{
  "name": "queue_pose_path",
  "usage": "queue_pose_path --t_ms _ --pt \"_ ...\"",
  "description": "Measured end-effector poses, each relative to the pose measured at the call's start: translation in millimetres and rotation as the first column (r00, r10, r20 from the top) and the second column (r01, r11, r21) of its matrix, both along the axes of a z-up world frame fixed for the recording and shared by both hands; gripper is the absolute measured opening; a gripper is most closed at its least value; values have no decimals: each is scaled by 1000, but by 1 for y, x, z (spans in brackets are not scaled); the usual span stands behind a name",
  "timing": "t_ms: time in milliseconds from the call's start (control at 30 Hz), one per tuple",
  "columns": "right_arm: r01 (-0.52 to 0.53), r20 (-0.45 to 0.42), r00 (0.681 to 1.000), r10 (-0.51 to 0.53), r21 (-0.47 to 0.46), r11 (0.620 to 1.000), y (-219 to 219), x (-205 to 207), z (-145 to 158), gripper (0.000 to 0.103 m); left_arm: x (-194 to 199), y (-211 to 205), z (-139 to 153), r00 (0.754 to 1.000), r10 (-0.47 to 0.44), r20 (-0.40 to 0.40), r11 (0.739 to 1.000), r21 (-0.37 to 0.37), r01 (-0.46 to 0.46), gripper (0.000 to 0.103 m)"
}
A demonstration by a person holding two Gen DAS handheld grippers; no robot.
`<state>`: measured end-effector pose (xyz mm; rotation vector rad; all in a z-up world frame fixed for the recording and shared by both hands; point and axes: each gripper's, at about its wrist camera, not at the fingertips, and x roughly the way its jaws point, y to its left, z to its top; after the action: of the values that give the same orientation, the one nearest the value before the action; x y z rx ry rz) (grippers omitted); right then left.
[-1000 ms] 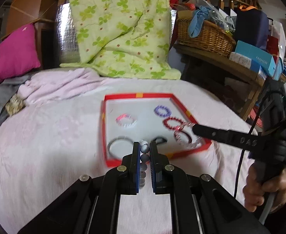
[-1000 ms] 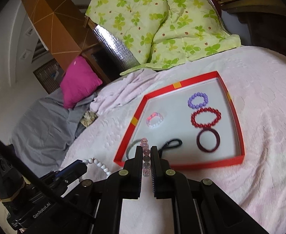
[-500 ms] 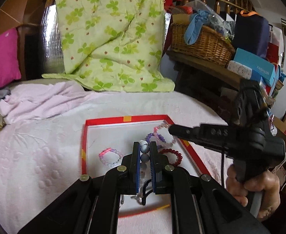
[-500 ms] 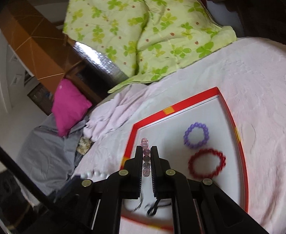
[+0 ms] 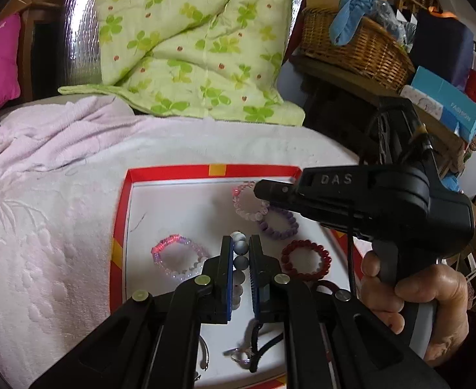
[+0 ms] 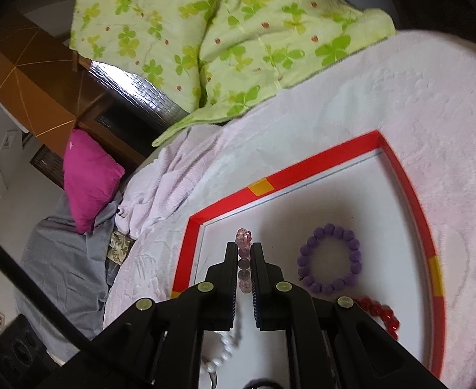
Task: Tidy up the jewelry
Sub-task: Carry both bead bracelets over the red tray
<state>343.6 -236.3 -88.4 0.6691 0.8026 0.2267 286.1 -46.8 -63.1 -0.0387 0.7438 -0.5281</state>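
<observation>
Left gripper (image 5: 240, 253) clamps a white-and-grey round-bead bracelet (image 5: 239, 247) above the shallow red-rimmed white tray (image 5: 173, 172) on the pink bedspread (image 5: 43, 227). Right gripper (image 6: 245, 259) pinches a pale pink translucent bead bracelet (image 6: 243, 253) over the tray's far left corner, beside the purple bead bracelet (image 6: 330, 259) lying inside.

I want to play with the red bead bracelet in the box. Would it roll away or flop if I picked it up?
The red bead bracelet lies flat as a ring in the red-rimmed tray, so it probably won't roll. Being separate round beads on a string, it would likely droop when lifted. The shiny beads look smooth, so perhaps slippery.
</observation>
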Motion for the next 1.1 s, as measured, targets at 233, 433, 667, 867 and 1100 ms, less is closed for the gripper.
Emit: queue_pose_path --t_ms 233,433,667,867,1100 --pt "-10 -44 999 10 9 1000 1 15 -15 9 3 -10 -11 1000 -7 -6 998 54 7 10" --pt "-11 -65 998 11 10 1000 2 20 -23 9 4 -13 -15 1000 -4 -7 997 82 4 10" --pt "-5 -70 998 6 9 1000 1 20 -25 9 3 -13 -16 1000 -4 -3 995 100 4 10" --pt "-5 -77 997 5 6 1000 2 21 -26 10 3 -14 -17 1000 1 -4 993 115 -1 10" --pt "2 -82 997 -2 -4 1000 1 20 -26 12 5 -12 -18 1000 16 -10 993 121 -15 10"
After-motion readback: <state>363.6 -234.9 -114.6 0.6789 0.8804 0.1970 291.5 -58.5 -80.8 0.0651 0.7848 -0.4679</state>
